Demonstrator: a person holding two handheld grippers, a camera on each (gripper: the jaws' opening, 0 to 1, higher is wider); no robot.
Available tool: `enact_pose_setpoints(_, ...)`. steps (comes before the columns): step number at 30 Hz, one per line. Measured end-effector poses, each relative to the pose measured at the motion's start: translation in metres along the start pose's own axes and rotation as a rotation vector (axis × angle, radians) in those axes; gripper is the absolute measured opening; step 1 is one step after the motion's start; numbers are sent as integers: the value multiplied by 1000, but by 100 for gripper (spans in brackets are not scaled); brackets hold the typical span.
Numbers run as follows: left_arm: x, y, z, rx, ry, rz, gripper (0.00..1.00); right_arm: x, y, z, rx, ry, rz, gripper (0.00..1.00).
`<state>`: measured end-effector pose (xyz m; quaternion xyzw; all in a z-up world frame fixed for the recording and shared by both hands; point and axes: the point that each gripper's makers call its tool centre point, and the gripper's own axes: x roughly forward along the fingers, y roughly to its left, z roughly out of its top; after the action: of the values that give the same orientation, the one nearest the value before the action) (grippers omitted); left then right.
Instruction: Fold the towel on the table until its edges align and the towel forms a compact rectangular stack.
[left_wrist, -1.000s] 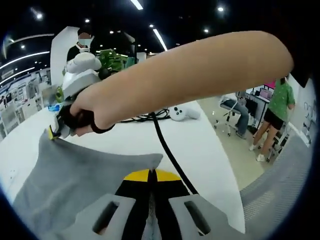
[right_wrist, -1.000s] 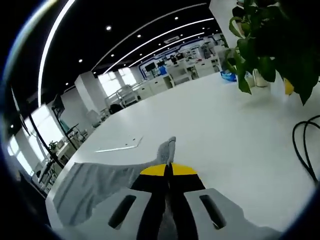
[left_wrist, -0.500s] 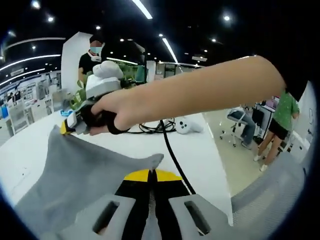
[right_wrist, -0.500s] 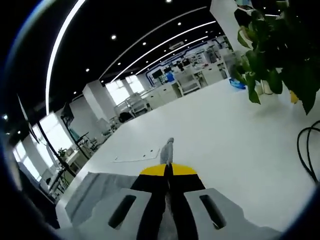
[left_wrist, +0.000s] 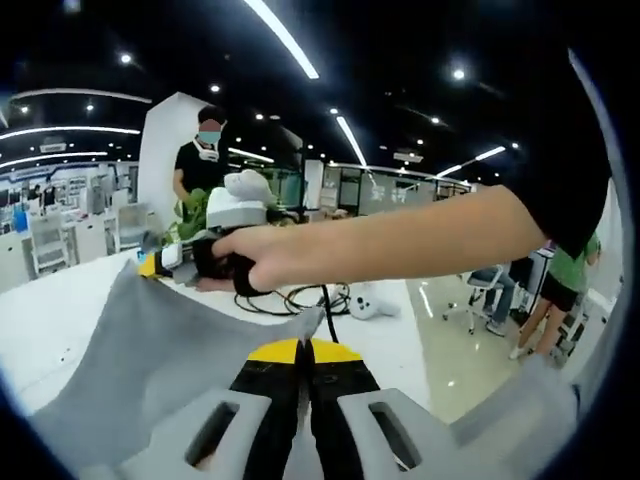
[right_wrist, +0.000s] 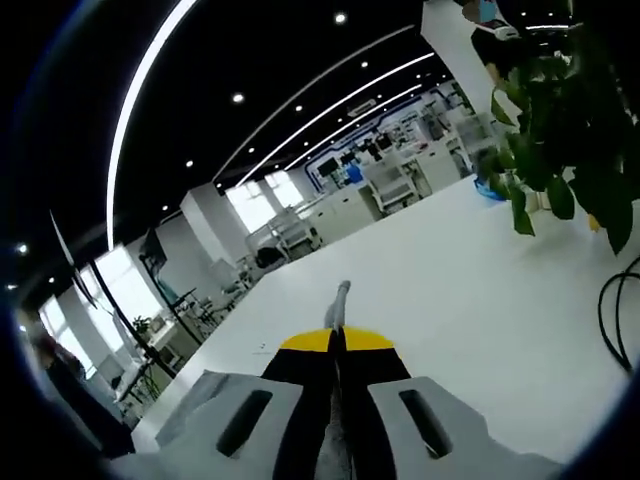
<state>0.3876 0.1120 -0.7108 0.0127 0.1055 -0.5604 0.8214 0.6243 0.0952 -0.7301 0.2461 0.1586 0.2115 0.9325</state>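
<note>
Left gripper view: left gripper (left_wrist: 305, 345) clenched on towel (left_wrist: 150, 350) corner, right gripper (left_wrist: 160, 263) pinching the far corner, cloth stretched between, raised above the table (left_wrist: 40, 320). Right gripper view: jaws clamped on cloth.

towel (left_wrist: 150, 350) cut off below — black cable (right_wrist: 612, 320) leaving right edge
</note>
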Motion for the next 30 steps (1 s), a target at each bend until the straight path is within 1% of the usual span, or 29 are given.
enact_pose_setpoints(3, -2, -8, 16, -1, -40, -17, 1, -6, -1, 9, 13, -20, -2, 0)
enact_pose_setpoints(7, -3, -16, 31, 2, -76, -28, 1, -15, -1, 18, 22, -37, -8, 0)
enact_pose_setpoints(9, -3, -22, 39, 25, -94, -31, 1, -18, 0, 22, 26, -42, -10, 0)
enact_pose_setpoints(15, 0, -38, 53, 54, -125, -54, 1, -31, 5, 38, 24, -71, -7, 0)
enact_pose_setpoints(18, 0, -45, 59, 65, -135, -60, 1, -35, 8, 43, 21, -76, -8, 0)
enact_pose_setpoints(22, -7, -49, 66, 63, -150, -67, 1, -37, 12, 49, 21, -81, -10, 0)
enact_pose_setpoints(26, -18, -48, 73, 67, -163, -48, 1, -37, 22, 52, 16, -84, -3, 0)
enact_pose_setpoints(30, -31, -44, 78, 63, -175, -26, 1, -34, 37, 55, 4, -82, 14, 0)
